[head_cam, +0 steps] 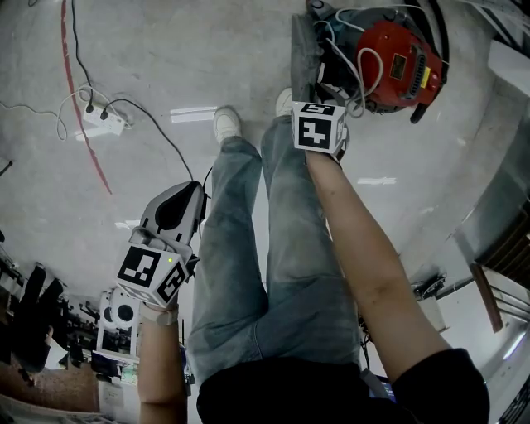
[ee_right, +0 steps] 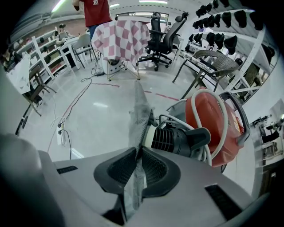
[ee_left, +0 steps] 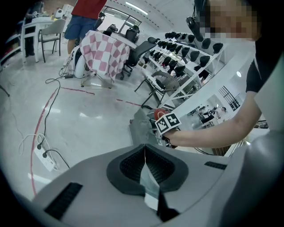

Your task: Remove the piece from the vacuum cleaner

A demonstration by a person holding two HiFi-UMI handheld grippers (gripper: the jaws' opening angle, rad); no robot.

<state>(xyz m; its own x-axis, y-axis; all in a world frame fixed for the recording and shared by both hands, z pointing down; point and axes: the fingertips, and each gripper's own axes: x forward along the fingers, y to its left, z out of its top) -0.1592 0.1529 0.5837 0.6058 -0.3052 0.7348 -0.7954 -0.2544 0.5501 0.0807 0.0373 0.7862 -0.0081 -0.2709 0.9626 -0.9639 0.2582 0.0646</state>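
The red vacuum cleaner (head_cam: 397,62) lies on the floor at the top right of the head view, with a white cord (ee_right: 215,99) looped over it. A flat grey piece (ee_right: 138,111) stands on edge beside its black ribbed part (ee_right: 177,141). My right gripper (ee_right: 136,156) is shut on the lower edge of this grey piece; its marker cube (head_cam: 319,126) shows just below the vacuum cleaner. My left gripper (ee_left: 144,151) hangs off to the left by the person's leg, jaws shut with nothing between them. From it I see the grey piece (ee_left: 141,126) and the right gripper's cube (ee_left: 167,123).
The person's legs and white shoes (head_cam: 225,124) stand between the grippers. A white power strip (head_cam: 106,120) with cables and a red floor line (head_cam: 83,108) lie to the left. Farther off are a checked-cloth table (ee_right: 124,35), an office chair (ee_right: 159,31) and a person in red (ee_right: 95,13).
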